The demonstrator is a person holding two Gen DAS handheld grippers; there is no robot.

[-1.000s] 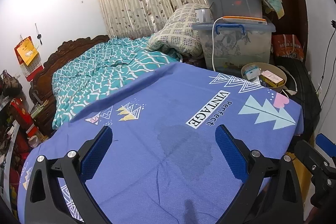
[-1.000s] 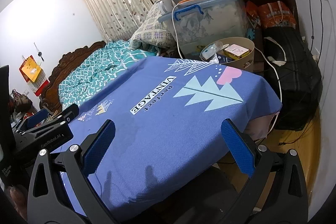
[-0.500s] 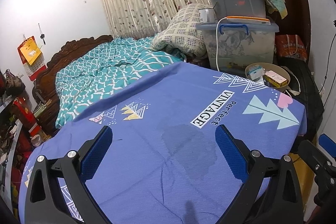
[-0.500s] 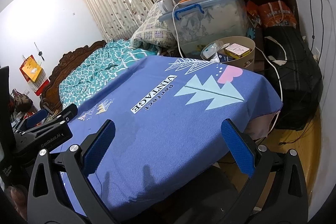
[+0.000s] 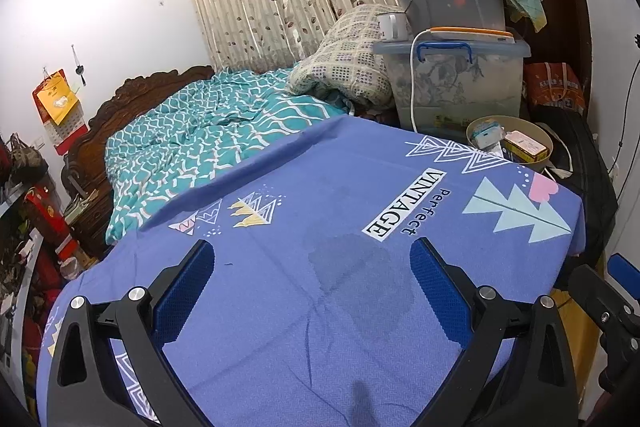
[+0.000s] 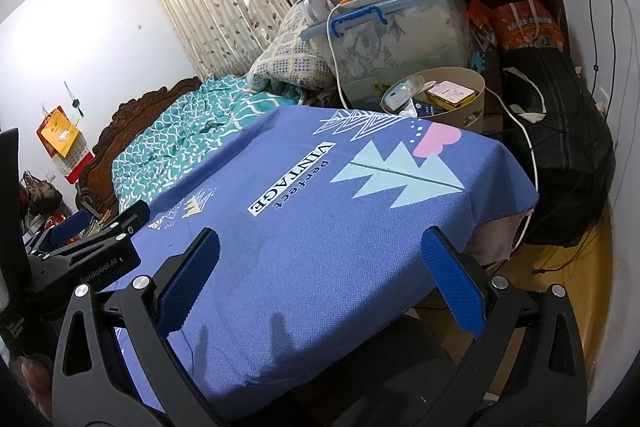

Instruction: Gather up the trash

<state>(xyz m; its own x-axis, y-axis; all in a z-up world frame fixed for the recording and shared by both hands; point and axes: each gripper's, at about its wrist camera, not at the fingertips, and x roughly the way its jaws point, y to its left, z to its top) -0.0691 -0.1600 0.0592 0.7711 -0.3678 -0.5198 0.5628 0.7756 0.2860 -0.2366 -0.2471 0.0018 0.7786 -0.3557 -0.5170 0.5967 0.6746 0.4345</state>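
A beige round bin (image 5: 541,135) stands past the far right corner of a table covered by a blue "Perfect VINTAGE" cloth (image 5: 320,227). It holds a small box (image 5: 525,146) and a white packet (image 5: 485,135). It also shows in the right wrist view (image 6: 472,87). My left gripper (image 5: 312,267) is open and empty above the cloth, near a dark damp patch (image 5: 360,271). My right gripper (image 6: 320,255) is open and empty over the cloth's near right part. No loose trash shows on the cloth.
Stacked clear storage boxes (image 5: 452,75) with a white cable stand behind the bin. A bed with teal bedding (image 5: 208,135) lies beyond the table at left. A black bag (image 6: 560,155) sits on the floor at right. The left gripper's body (image 6: 88,247) shows at left in the right wrist view.
The left gripper's view has shifted slightly, so the cloth and bin sit a little farther right and lower. The right gripper has barely moved. Both stay open.
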